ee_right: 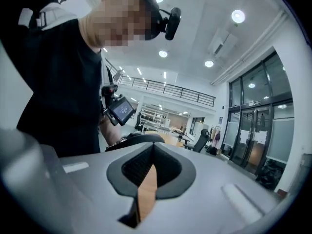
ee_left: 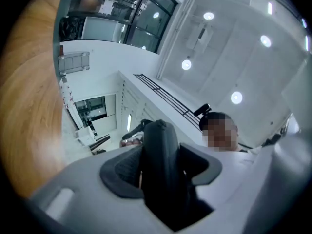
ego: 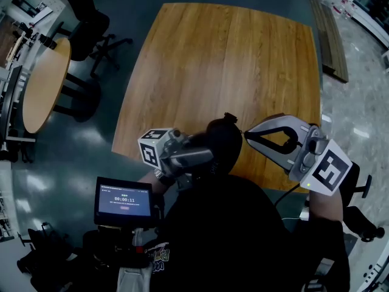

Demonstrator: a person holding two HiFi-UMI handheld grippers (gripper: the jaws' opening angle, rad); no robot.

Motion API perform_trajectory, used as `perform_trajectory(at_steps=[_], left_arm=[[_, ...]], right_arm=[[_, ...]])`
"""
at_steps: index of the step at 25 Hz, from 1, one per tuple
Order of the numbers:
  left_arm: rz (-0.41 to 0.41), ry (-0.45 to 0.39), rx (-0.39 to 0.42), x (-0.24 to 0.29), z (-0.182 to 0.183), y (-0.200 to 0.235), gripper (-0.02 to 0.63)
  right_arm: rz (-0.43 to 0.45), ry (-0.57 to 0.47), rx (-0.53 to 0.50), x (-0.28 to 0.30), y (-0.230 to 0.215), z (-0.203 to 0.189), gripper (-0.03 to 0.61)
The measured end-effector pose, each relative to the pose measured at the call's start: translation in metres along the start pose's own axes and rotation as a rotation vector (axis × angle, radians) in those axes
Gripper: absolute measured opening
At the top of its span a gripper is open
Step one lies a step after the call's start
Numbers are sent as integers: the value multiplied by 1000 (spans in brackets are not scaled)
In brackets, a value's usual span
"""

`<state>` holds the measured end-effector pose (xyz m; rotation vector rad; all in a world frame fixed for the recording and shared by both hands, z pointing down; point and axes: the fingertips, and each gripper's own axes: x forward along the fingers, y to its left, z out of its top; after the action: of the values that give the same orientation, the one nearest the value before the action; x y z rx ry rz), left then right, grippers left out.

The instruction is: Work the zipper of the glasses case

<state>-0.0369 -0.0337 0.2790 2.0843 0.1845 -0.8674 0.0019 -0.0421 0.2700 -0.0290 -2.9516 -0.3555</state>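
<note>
A black glasses case [ego: 222,140] is held in the air over the near edge of the wooden table [ego: 225,59]. My left gripper [ego: 208,157] comes in from the left and is shut on the case. In the left gripper view the case [ee_left: 163,155] stands on edge between the dark pads [ee_left: 122,167] and fills the gap. My right gripper [ego: 247,135] points left at the case's right end with its jaws shut. In the right gripper view the right gripper [ee_right: 152,146] shows nothing between its closed pads, and the case's edge [ee_right: 139,137] lies just beyond the tips.
A round wooden table [ego: 44,83] and a black office chair [ego: 90,28] stand at the left. A small lit screen [ego: 124,201] hangs at the person's front. A long wooden bench [ego: 331,35] lies at the far right.
</note>
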Motion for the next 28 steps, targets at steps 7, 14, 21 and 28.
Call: perform_trajectory(at_steps=[7, 14, 21, 28], left_arm=[[-82, 60, -106, -3, -8, -13, 233], [-127, 37, -119, 0, -6, -19, 232], [-225, 57, -281, 1, -16, -25, 235], [-177, -34, -182, -1, -22, -21, 235]], right_arm=[[156, -64, 95, -2, 14, 15, 3], [186, 12, -1, -4, 22, 21, 3], [334, -67, 164, -7, 27, 28, 3], [328, -88, 207, -4, 25, 27, 3]])
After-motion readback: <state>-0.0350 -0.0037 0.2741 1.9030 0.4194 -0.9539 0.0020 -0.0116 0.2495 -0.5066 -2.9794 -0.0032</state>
